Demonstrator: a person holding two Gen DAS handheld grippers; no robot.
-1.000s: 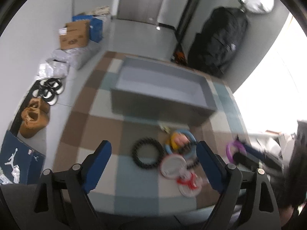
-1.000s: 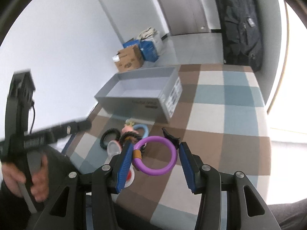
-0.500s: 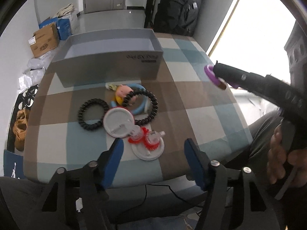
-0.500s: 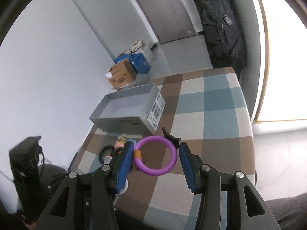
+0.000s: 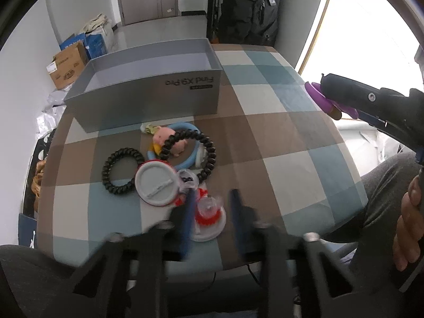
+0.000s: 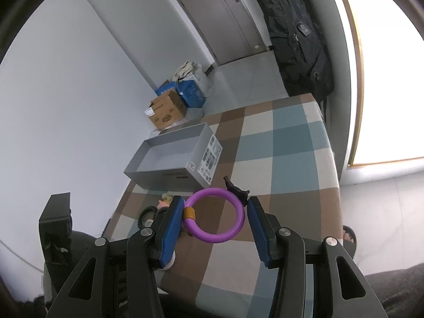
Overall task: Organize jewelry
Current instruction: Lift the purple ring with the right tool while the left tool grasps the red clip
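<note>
My right gripper (image 6: 216, 220) is shut on a purple ring bracelet (image 6: 216, 218) with an orange band and a black charm, held above the checked table. It also shows in the left wrist view (image 5: 322, 98) at the right. My left gripper (image 5: 212, 212) is open and blurred, its fingers on either side of a red and clear piece on a white disc (image 5: 209, 220) near the table's front edge. Two black bead bracelets (image 5: 119, 171), a blue ring with a pink figure (image 5: 182, 145) and a white round lid (image 5: 156, 181) lie in a pile. An open grey box (image 5: 148, 84) stands behind them.
The checked table (image 5: 278, 137) ends close at the front and right. A black bag (image 5: 249, 8), cardboard boxes (image 5: 69, 66) and shoes stand on the floor beyond it. My knees are at the table's near edge.
My left gripper has dropped lower and forward and narrowed around the red and clear piece. My right gripper has lifted with the purple bracelet still in it.
</note>
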